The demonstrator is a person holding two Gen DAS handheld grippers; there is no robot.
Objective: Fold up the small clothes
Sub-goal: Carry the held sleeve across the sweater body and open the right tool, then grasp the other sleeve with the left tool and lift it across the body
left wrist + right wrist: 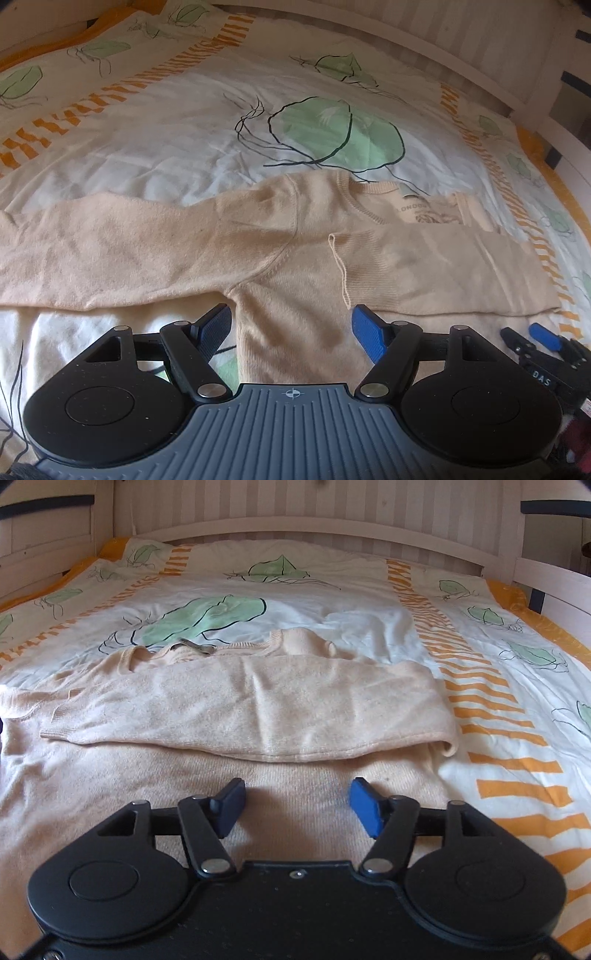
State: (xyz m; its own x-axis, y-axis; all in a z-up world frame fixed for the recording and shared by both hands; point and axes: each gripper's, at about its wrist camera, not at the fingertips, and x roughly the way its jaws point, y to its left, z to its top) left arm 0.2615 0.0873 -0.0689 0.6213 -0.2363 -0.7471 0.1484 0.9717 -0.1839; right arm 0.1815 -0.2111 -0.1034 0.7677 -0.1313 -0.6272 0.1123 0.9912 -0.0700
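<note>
A small cream knit sweater (295, 266) lies flat on the bed. Its right sleeve (251, 705) is folded across the chest; the left sleeve (92, 254) stretches out to the left. A loose yarn thread (341, 269) lies on the front. My left gripper (291, 325) is open and empty, just above the sweater's lower left side. My right gripper (297, 801) is open and empty over the sweater's lower body, below the folded sleeve. It also shows in the left wrist view (532, 338) at the right edge.
The bedspread (332, 602) is white with green leaf prints and orange striped bands. A white wooden headboard (295, 524) and side rails (546, 579) enclose the bed.
</note>
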